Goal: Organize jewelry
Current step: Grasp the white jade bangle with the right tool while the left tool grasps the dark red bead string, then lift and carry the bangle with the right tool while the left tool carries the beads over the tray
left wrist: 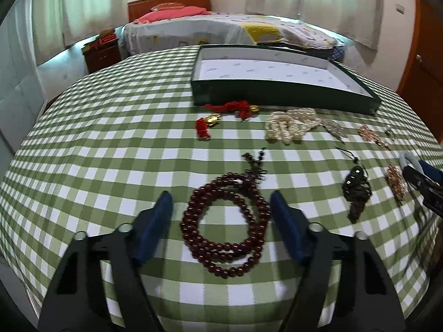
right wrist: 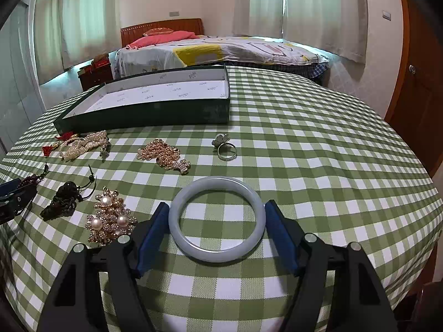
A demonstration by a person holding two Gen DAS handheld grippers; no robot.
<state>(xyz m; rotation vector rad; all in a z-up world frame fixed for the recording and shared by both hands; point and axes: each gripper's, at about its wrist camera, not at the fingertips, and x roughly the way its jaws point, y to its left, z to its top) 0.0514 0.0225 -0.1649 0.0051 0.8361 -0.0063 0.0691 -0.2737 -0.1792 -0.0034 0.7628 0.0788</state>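
Observation:
A dark red bead necklace lies coiled on the checked tablecloth between the open fingers of my left gripper, which does not touch it. A pale jade bangle lies flat between the fingers of my right gripper, whose blue pads stand at its sides, open. An empty dark green box with white lining stands at the back; it also shows in the right wrist view.
Loose on the cloth: red cord charms, pearl strands, a black cord pendant, a gold pearl brooch, a gold chain, a ring. A bed stands behind the table.

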